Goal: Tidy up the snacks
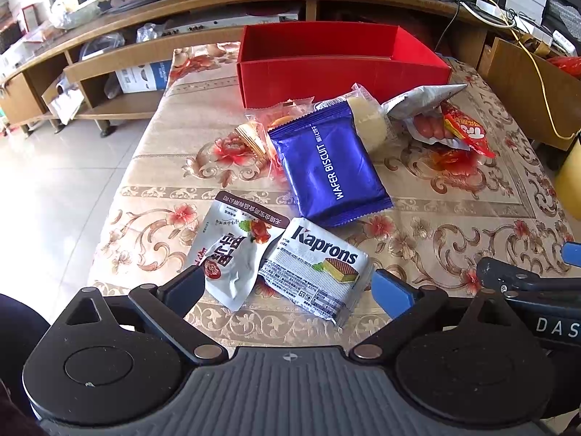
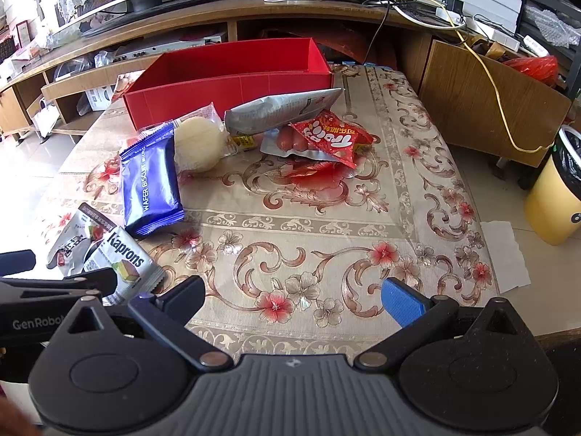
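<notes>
Snacks spread across the worktop [image 2: 363,218] and none in the red box [image 1: 341,69] yet; that box sits at the far edge, open-topped, with the pile just in front of its near wall. Blue wafer biscuit pack [image 1: 328,167] lies mid-worktop, tilted, its far end overlapping a round pale cake in clear wrap [image 1: 370,123]; to the left of it, a small wrapped pastry [image 1: 254,138]. Over to the right, a silver bag [image 2: 283,109] leans across a sausage pack [image 2: 294,140] and a red snack packet [image 2: 332,138], all touching. Down at the near edge, the white Kaprons wafer pack [image 1: 319,269] lies beside a white pouch with red print [image 1: 232,250], edges overlapping. Left hand-held gripper [image 1: 287,283] sits low over that pair, jaws spread wide, one fingertip at the pouch, the other just right of the Kaprons pack, clamping nothing. Right hand-held gripper [image 2: 294,298] hovers over bare patterned cloth near the front edge, jaws wide apart too, holding nothing; a yellow bin [image 2: 559,196] stands on the floor off the right edge.
</notes>
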Demonstrator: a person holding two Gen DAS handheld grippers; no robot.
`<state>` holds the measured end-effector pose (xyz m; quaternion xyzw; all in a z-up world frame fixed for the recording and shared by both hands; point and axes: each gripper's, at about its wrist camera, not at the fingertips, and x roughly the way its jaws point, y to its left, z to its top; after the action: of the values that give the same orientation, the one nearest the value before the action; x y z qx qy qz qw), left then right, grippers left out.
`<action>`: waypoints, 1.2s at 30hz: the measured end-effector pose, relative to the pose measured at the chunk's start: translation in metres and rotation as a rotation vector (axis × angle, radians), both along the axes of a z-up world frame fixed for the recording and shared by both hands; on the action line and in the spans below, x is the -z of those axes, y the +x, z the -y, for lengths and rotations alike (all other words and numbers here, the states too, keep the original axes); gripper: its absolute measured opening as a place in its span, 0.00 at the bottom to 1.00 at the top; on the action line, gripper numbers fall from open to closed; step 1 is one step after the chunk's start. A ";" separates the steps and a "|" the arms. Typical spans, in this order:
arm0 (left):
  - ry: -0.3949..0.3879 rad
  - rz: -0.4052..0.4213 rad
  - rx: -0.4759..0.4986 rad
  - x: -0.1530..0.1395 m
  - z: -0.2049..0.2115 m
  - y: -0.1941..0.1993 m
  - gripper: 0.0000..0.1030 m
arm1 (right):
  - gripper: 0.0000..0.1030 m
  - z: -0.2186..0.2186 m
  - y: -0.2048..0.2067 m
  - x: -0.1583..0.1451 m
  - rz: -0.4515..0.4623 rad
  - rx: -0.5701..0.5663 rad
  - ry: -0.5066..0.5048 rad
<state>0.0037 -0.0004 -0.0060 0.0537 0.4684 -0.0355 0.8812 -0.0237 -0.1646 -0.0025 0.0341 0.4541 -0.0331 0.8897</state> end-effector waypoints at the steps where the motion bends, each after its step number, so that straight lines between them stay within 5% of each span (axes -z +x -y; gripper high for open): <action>1: 0.000 0.000 -0.001 0.000 0.000 0.000 0.97 | 1.00 0.000 0.000 0.000 0.000 0.000 0.000; 36: -0.043 -0.077 -0.052 0.012 -0.011 0.011 0.93 | 0.96 -0.007 0.016 0.007 -0.050 -0.044 0.034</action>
<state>0.0149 0.0101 -0.0184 0.0209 0.5022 -0.0246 0.8642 -0.0075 -0.1573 -0.0097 0.0385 0.4772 -0.0068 0.8779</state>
